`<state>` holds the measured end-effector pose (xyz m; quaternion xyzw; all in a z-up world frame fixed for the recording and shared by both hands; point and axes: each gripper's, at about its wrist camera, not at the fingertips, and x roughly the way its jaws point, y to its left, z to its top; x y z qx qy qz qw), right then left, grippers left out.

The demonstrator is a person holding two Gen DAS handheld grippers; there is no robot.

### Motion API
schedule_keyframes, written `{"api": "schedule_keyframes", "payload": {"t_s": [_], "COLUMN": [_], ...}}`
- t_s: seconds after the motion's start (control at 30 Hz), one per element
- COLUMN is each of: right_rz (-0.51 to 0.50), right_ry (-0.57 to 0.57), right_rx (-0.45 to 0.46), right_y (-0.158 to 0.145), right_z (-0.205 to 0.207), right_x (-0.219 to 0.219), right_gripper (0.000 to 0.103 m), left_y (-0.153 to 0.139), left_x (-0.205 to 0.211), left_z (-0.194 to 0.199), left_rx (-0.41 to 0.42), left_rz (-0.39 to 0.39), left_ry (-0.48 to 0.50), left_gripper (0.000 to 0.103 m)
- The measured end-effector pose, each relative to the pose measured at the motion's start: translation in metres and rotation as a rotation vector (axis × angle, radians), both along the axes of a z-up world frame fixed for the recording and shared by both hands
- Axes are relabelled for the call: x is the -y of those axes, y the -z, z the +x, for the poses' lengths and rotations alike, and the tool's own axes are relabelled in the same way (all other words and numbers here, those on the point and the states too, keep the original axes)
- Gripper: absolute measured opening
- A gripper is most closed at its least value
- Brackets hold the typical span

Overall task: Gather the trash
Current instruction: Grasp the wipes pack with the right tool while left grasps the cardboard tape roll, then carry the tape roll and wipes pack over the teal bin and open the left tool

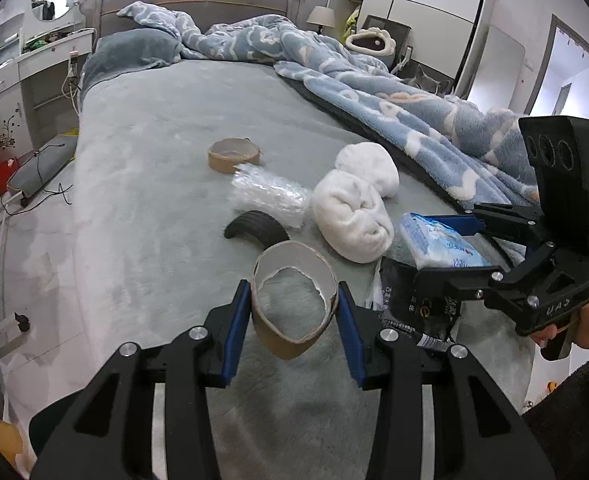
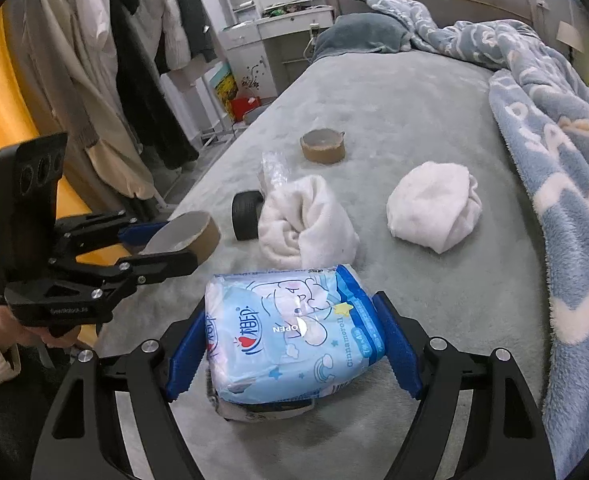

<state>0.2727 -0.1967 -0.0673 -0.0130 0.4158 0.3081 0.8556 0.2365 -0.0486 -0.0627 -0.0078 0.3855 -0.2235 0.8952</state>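
My left gripper (image 1: 294,312) is shut on an empty cardboard tape roll (image 1: 294,300) and holds it above the grey bed (image 1: 154,200). It also shows in the right wrist view (image 2: 190,236). My right gripper (image 2: 294,344) is shut on a blue tissue pack (image 2: 290,332), with a black wrapper (image 1: 418,300) under it. A second cardboard tape roll (image 1: 234,155) lies further up the bed. Crumpled clear plastic (image 1: 266,196) lies beside it.
Two rolled white towels (image 1: 350,220) (image 1: 370,168) and a small black tyre (image 1: 256,228) lie mid-bed. A blue patterned blanket (image 1: 394,100) is heaped along the right. Coats (image 2: 106,60) hang left of the bed, with a white dresser (image 2: 290,36) beyond.
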Motion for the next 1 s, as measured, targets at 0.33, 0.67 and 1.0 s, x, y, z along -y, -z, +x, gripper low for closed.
{"api": "schedule_keyframes", "payload": {"t_s": [0.33,0.67,1.0], "right_rz": [-0.031,-0.021,-0.032], "right_ry": [0.106,0.122,0.052], "right_rx": [0.028,0.058,0.029], "right_y": [-0.019,-0.042,-0.043], "right_z": [-0.007,-0.01,-0.011], "right_x": [-0.021,-0.065,-0.128], "right_gripper": [0.079,0.079,0.079], "left_y": [-0.003,-0.002,0.018], "left_x": [-0.044,-0.102,-0.151], "left_z": [-0.012,-0.025,-0.037], "left_rx": [-0.007,-0.032,-0.106], "left_rz": [0.018,0.046,0.061], "left_ry": [-0.136,-0.27,-0.379], "left_gripper": [0.045,0.045,0.045]}}
